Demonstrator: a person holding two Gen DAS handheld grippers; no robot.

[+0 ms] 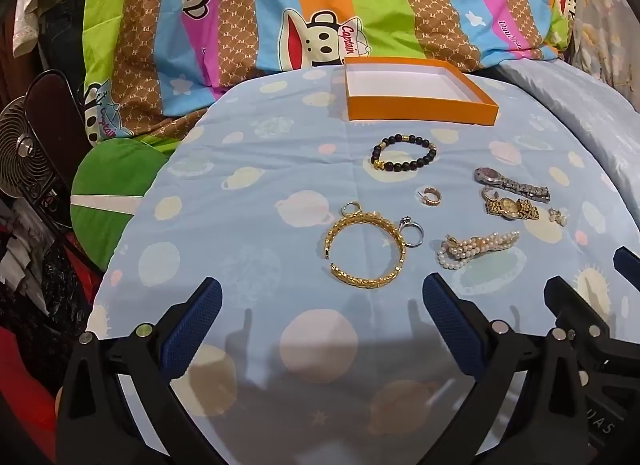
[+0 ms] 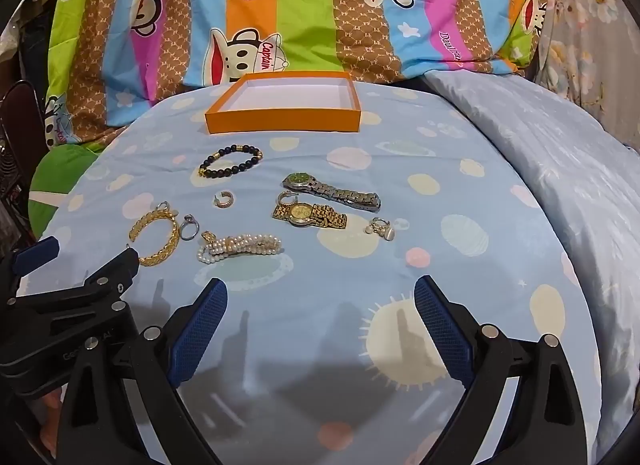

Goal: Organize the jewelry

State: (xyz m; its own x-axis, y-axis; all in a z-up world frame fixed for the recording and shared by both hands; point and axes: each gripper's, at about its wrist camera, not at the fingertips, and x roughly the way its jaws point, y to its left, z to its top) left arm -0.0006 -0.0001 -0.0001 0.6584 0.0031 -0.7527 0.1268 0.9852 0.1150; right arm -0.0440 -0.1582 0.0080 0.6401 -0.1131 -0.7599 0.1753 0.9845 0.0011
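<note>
An empty orange box (image 1: 420, 107) (image 2: 282, 121) sits at the far edge of a blue-covered round table (image 1: 260, 193) (image 2: 440, 193). Before it lie a black bead bracelet (image 1: 403, 153) (image 2: 230, 163), a silver watch (image 1: 512, 184) (image 2: 332, 191), a gold watch (image 1: 510, 207) (image 2: 310, 215), a gold bangle (image 1: 366, 251) (image 2: 156, 237), a silver ring (image 1: 412, 231) (image 2: 189, 227), a hoop earring (image 1: 431, 196) (image 2: 224, 200), a pearl strand (image 1: 476, 247) (image 2: 240, 247) and small earrings (image 1: 558, 217) (image 2: 380, 228). My left gripper (image 1: 322, 297) and right gripper (image 2: 320, 297) hang open and empty, short of the jewelry.
A striped cartoon-print blanket (image 1: 280, 5) (image 2: 300, 5) rises behind the table. A pale quilt (image 2: 560, 169) lies to the right. At the left stand a green cushion (image 1: 112, 185) and a fan (image 1: 24, 153).
</note>
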